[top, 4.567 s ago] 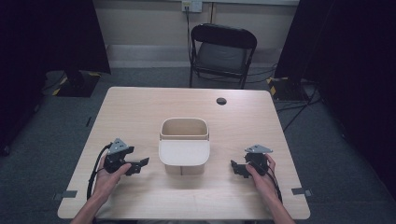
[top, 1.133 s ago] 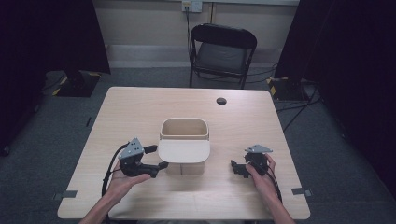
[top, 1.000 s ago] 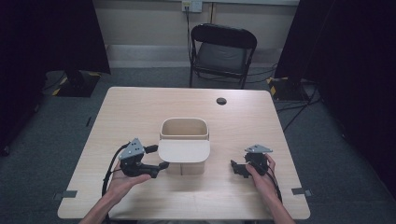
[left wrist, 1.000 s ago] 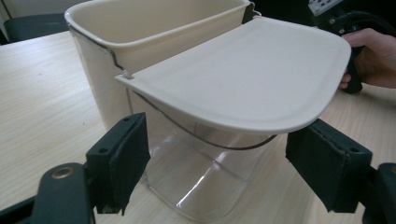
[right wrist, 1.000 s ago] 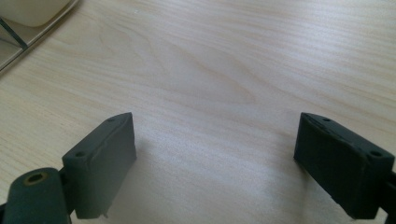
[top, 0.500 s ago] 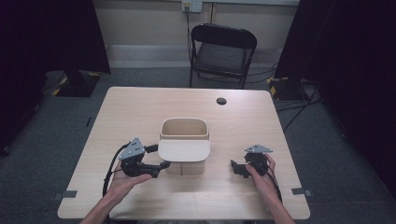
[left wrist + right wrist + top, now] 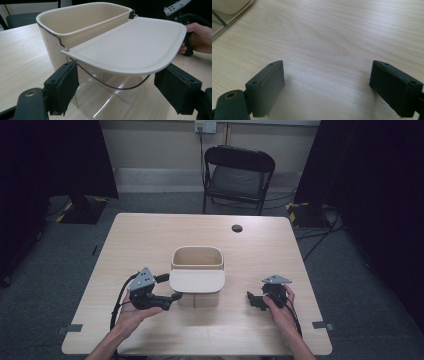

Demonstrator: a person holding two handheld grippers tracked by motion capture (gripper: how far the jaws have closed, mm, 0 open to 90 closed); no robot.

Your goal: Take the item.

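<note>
Item: cream bin (image 7: 196, 270), desk (image 7: 150, 230) centre, its lid (image 7: 196, 281) swung out flat toward six o'clock.

Left gripper (image 7: 170, 290): jaws have just been opening and stand apart either side of the lid's edge, pads off it.

Right gripper (image 7: 254, 301): at four o'clock, jaws released, nothing between.

Risk, as we judge it: a lopsided nudge could tip the light bin.

Clearance: we note bare desk all round; small dark disc (image 7: 237, 228) at one o'clock.
</note>
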